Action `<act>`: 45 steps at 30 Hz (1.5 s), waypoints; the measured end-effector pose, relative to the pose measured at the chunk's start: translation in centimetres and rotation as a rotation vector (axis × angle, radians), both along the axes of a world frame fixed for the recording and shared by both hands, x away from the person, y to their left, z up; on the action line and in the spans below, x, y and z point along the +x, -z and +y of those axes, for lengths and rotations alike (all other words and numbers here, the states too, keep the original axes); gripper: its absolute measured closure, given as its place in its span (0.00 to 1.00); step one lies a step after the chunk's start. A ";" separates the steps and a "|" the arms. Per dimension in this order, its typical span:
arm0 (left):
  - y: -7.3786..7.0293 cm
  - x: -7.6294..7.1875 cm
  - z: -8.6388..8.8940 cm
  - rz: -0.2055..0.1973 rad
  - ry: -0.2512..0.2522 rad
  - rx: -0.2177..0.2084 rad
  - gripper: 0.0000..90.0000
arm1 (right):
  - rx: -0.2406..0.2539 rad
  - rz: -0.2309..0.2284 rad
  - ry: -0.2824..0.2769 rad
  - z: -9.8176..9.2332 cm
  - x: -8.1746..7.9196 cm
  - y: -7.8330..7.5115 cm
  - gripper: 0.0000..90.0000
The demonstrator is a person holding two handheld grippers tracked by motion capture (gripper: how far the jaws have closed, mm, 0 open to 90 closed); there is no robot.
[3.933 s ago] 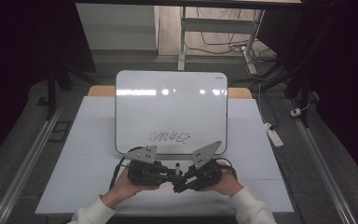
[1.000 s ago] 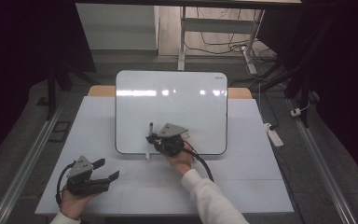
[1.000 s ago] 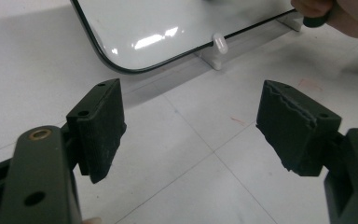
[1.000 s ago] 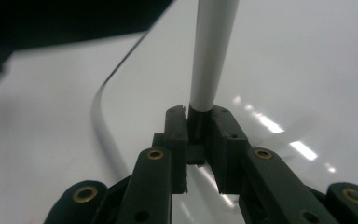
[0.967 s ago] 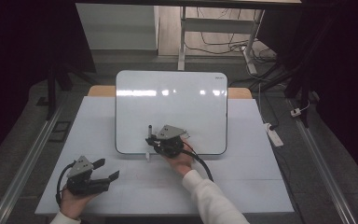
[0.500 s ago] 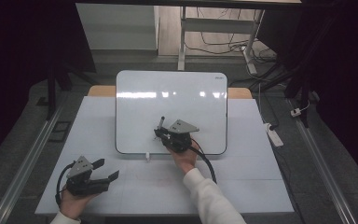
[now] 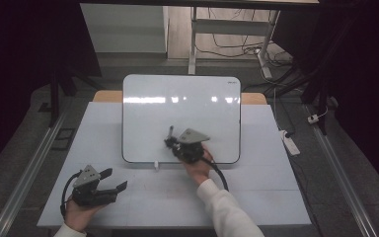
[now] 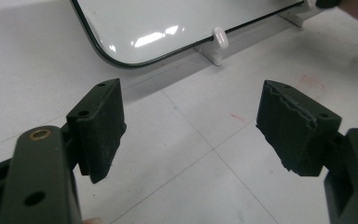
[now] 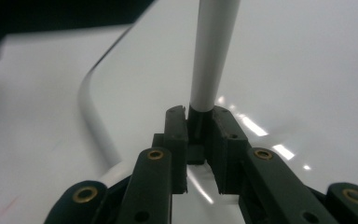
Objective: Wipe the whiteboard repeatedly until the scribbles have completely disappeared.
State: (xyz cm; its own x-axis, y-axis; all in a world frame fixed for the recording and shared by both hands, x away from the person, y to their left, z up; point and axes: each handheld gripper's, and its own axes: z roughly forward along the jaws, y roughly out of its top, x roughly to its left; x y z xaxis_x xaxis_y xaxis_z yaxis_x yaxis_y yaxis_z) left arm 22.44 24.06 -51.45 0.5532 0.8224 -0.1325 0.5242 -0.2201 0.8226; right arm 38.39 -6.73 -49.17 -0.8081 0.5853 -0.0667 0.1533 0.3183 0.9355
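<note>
While left tongs (image 7: 112, 186) gape, right tongs (image 9: 199, 122) clamp marker (image 9: 210, 56).

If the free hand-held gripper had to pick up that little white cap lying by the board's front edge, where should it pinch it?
Probably across the cap's short width, coming down from above. It is a small rounded piece lying on the table close against the whiteboard's bottom edge, so a sideways approach from the board side looks blocked. The left hand-held gripper is open wide enough to straddle it.
</note>
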 end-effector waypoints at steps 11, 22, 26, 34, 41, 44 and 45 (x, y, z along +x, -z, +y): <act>0.0 0.0 0.0 0.003 -0.002 -0.003 0.27 | 0.056 0.009 0.046 -1.3 0.3 -0.2 0.86; 0.0 0.0 0.0 0.004 -0.004 -0.005 0.27 | 0.040 0.009 0.028 -1.1 0.0 0.1 0.86; 0.1 0.2 0.0 0.011 0.001 0.001 0.27 | -0.120 -0.018 -0.096 0.6 -1.7 1.1 0.86; 0.2 0.3 -0.1 0.013 0.003 0.003 0.27 | -0.160 -0.036 -0.121 0.9 -2.3 1.5 0.86; 0.1 0.2 0.0 0.009 0.000 -0.002 0.27 | 0.018 0.007 0.047 -1.9 -0.4 0.1 0.86; 0.2 0.3 -0.1 0.014 0.006 0.003 0.27 | -0.130 -0.018 -0.076 -0.2 -2.0 1.1 0.86; 0.2 0.2 -0.1 0.014 0.008 0.005 0.27 | -0.143 -0.024 -0.084 -0.4 -1.9 1.0 0.86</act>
